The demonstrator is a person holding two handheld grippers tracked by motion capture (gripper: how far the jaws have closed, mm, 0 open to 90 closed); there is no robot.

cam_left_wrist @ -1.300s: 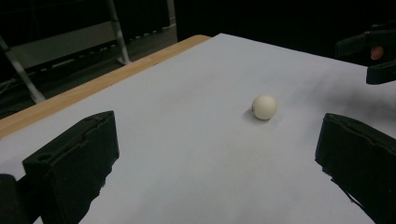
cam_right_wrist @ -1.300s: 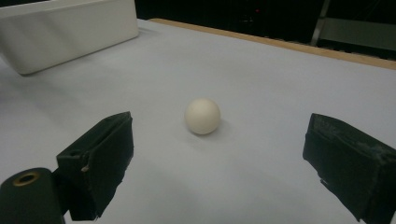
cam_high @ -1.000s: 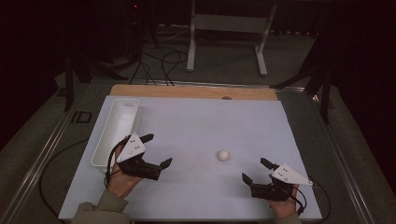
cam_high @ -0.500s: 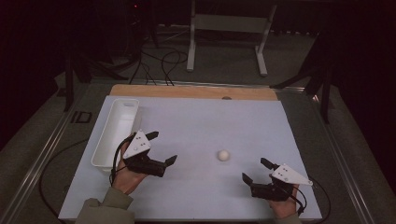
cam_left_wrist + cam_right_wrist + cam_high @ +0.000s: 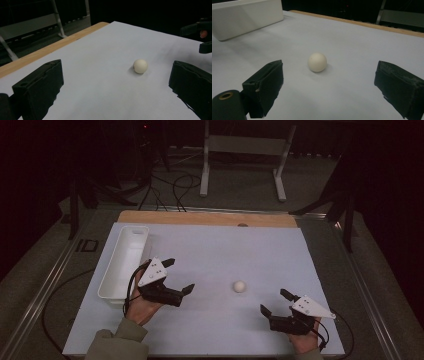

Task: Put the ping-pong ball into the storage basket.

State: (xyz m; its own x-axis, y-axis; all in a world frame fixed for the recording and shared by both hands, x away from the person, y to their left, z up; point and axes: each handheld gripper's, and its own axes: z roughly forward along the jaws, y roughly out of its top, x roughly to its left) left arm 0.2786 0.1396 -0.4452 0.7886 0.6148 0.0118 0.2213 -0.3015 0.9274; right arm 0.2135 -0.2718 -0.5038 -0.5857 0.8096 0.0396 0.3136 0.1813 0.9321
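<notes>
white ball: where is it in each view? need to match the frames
High view: white ball right of centre on the white sheet, between the two grippers.
Left gripper view: ball right of centre, between the black jaws.
Right gripper view: ball at centre, between the jaws.
Shared landmark: the table's wooden edge beyond the sheet.

The left gripper [image 5: 179, 275] is travelling away from the near end of the white tray [image 5: 114, 289] and toward the white ball [image 5: 239, 286], drawing nearer to it with each picture. It is also moving farther up the table, alongside the tray's long wall. Its jaws are staying spread wide, and in the left gripper view the ball [image 5: 140, 66] is sitting ahead of them, toward the right-hand jaw, untouched.
</notes>
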